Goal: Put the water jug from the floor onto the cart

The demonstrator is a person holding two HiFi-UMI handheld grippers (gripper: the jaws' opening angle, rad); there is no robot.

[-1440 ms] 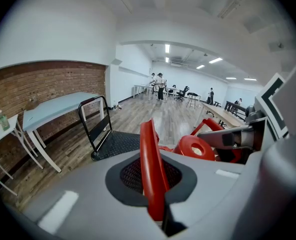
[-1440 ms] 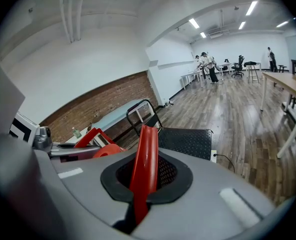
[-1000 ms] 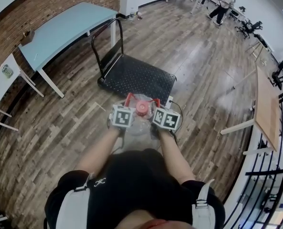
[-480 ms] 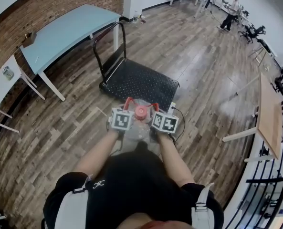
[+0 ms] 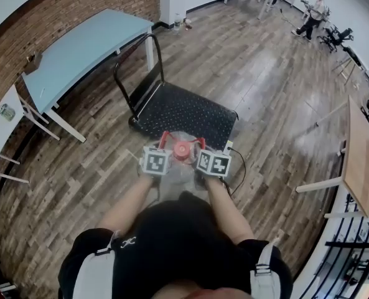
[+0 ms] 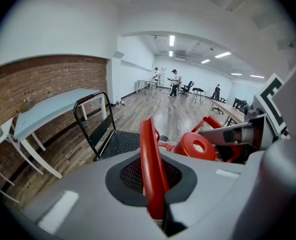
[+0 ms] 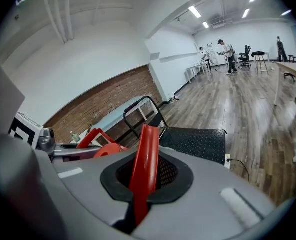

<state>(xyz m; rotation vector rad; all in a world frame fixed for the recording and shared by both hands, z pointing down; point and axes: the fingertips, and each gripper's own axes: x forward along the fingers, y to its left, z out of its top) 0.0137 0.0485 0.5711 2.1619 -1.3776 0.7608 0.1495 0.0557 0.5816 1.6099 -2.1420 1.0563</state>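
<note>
I see the clear water jug [image 5: 182,168] with a red cap [image 5: 182,151], just before the near edge of the black cart [image 5: 190,108]. My left gripper [image 6: 153,184] and right gripper [image 7: 143,181] each pinch one red handle [image 6: 148,144] of it. A white cable [image 5: 239,167] lies at the cart's near right corner, and a blue table [image 5: 84,42] stands to the left. The jug stands upright with its cap up.

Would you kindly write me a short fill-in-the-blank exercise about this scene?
1. The left gripper and right gripper are each shut on a ____ handle of the water jug.
2. The cart ahead of the jug is ____ in colour.
3. The light-blue table stands beside a ____ wall.
Missing words: red; black; brick.
</note>
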